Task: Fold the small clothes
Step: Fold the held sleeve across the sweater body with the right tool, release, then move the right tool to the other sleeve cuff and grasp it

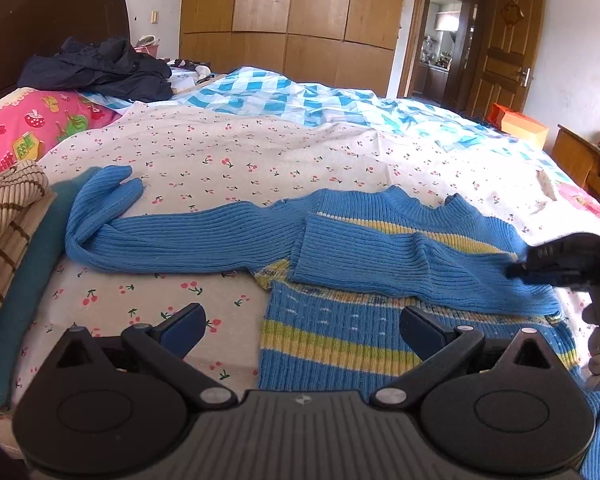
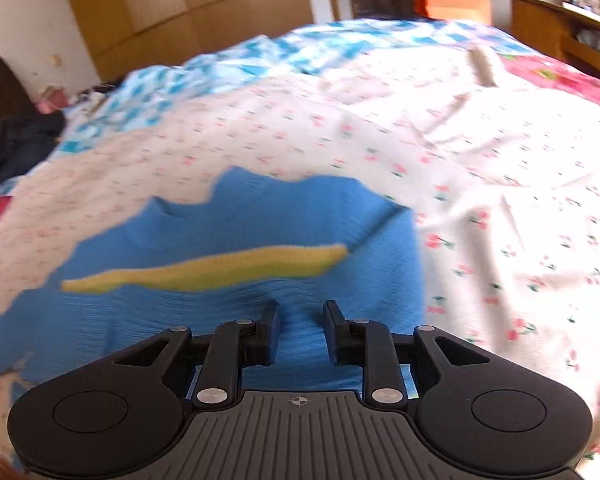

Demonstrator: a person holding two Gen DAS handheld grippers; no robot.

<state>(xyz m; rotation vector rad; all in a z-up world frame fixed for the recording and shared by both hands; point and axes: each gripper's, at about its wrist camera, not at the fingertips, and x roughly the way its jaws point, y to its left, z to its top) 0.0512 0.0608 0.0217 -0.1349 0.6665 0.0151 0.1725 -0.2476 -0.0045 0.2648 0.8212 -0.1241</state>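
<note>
A blue ribbed sweater with yellow stripes lies flat on the cherry-print bed sheet. One sleeve stretches out to the left. The other sleeve is folded across the chest. My left gripper hovers open over the sweater's lower left edge, with nothing between its fingers. My right gripper is at the sweater's right shoulder. In the right wrist view, the right gripper points down at the blurred sweater. Its jaws stand a little apart and blue knit shows in the gap, unpinched.
A beige striped garment and a teal cloth lie at the bed's left edge by a pink pillow. A dark jacket and a blue checked quilt lie further back. An orange box stands beyond the bed.
</note>
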